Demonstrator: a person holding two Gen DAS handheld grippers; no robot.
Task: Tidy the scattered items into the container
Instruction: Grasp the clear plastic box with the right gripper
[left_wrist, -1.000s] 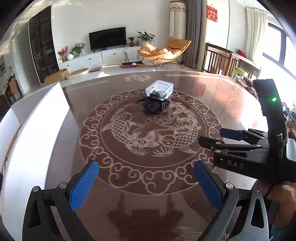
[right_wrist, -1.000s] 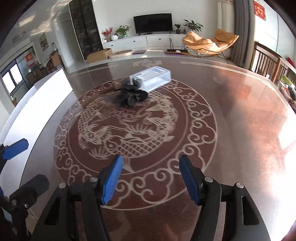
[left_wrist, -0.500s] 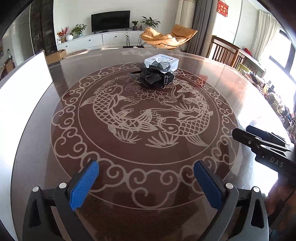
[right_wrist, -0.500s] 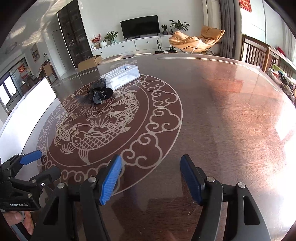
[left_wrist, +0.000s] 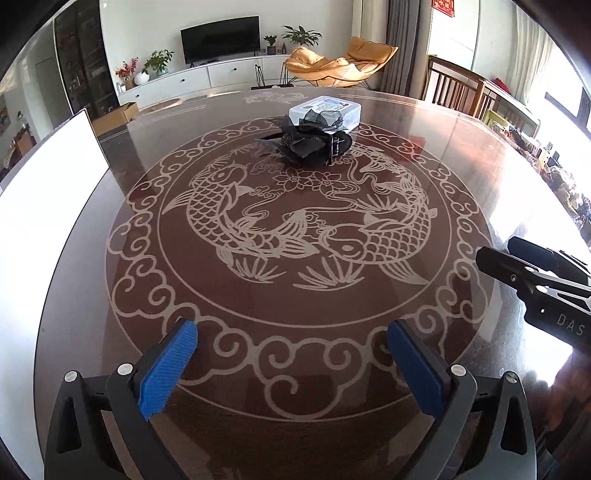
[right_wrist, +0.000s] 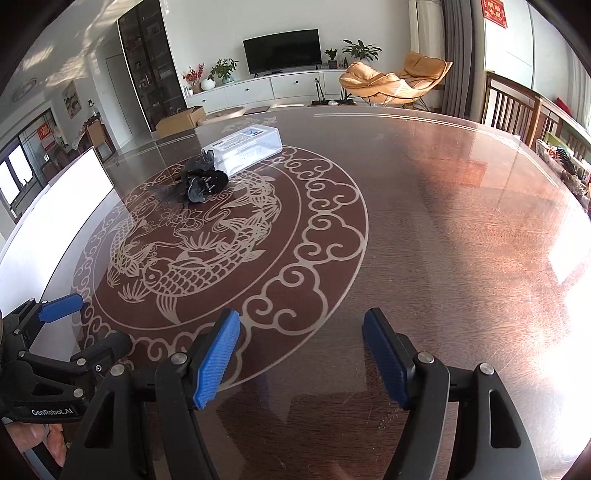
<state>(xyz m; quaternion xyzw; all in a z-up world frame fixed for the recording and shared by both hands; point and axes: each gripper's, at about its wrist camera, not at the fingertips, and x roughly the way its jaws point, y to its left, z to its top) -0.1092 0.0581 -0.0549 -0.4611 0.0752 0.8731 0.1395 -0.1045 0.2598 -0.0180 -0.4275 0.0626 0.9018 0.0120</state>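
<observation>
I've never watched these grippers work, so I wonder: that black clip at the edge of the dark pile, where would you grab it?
Probably from above, on the near side: the black clip lies at the near edge of the pile of black hair accessories, its rounded body exposed. Pinch across that body, away from the clear plastic container behind. Both grippers are open.

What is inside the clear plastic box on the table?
The clear plastic box looks shut by a labelled lid; nothing clearly shows inside. The black hair accessories lie in front of it, outside, hiding its near wall in the left wrist view.
</observation>
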